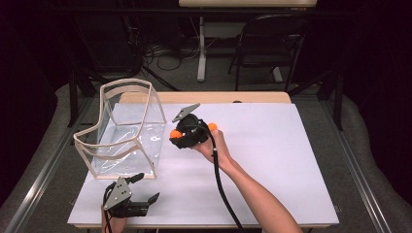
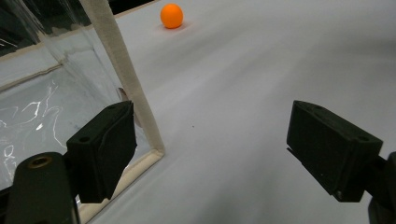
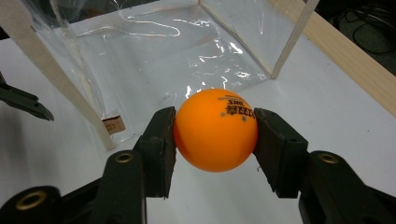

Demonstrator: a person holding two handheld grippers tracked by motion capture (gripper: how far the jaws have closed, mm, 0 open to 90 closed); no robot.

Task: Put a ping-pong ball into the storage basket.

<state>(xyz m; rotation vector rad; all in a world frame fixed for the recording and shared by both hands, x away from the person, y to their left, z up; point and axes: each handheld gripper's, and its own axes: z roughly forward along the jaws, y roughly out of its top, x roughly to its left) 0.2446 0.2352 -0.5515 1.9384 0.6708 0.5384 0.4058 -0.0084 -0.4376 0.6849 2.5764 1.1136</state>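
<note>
Firmly in right gripper [image 3: 215,135] — orange ball [image 3: 215,129]

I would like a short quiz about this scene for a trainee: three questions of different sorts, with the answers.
1. True or false: the right gripper is shut on an orange ball.
2. How many orange balls appear in the high view?
3. The jaws of the left gripper are: A open; B shut on a ball; C shut on a cable.

Key: 1 true. 2 two: the held one and a loose ball on the table. 3 A.
</note>
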